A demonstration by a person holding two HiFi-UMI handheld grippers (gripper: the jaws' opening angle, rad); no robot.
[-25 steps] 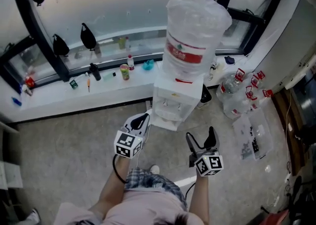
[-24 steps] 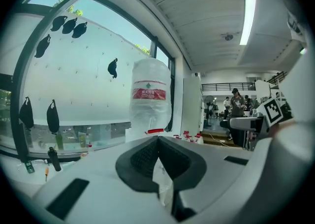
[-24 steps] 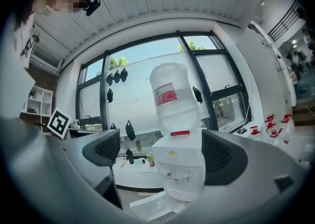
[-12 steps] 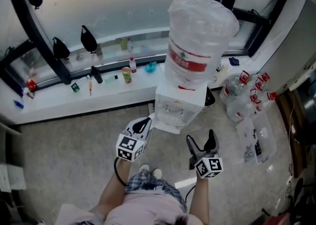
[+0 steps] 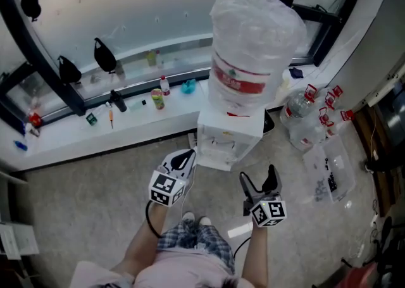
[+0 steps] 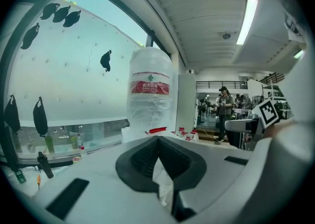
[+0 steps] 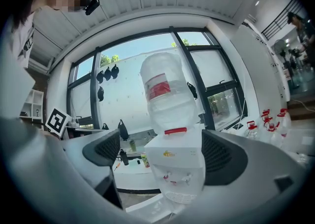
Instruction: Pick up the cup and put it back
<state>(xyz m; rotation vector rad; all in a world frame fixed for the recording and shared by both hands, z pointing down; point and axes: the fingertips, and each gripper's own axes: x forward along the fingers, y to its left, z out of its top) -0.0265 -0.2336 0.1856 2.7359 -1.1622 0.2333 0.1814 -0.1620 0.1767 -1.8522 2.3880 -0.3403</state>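
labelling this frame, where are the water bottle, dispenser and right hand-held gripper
water bottle [image 5: 253, 40], head view, on its clear upper body
dispenser [image 5: 223, 144], head view, on its white front panel
right hand-held gripper [image 5: 257, 174], head view, midway between its open fingertips

Office corner: water dispenser [image 5: 229, 133], windowsill [image 5: 95, 130].

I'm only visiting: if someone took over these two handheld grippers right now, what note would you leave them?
Left gripper: shut on a thin white thing, apparently the cup.
Right gripper: open and empty, aimed at the water dispenser.
Both hang in the air in front of the dispenser.
Done: the cup seems picked up.
Left: put it back. I cannot see where it belongs.
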